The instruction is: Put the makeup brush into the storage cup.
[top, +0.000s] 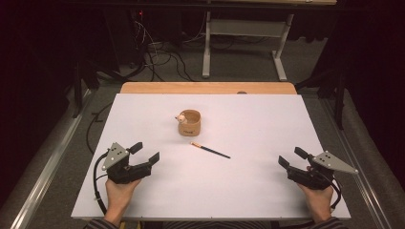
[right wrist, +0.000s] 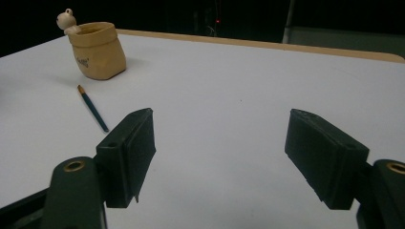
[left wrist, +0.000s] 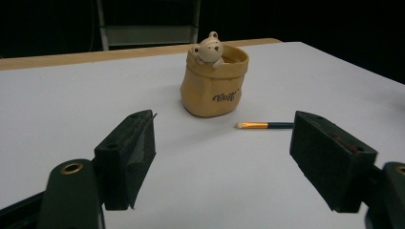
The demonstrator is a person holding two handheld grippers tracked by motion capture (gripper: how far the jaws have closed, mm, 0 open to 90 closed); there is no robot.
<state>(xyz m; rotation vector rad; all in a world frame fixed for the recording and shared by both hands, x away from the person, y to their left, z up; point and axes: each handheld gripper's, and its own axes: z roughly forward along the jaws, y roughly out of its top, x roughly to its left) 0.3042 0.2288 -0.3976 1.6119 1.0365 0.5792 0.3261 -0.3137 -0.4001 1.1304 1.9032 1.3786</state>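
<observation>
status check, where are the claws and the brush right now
Left claw open, right claw open, both empty near the table's near corners. Brush flat on the table, just in front of the bear pot, not touching. Nothing in the way.

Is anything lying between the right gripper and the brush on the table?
Nothing visible does. The right gripper is open at the table's right side, and bare white table runs from it to the brush. The bear pot stands beyond the brush, off that path.
</observation>
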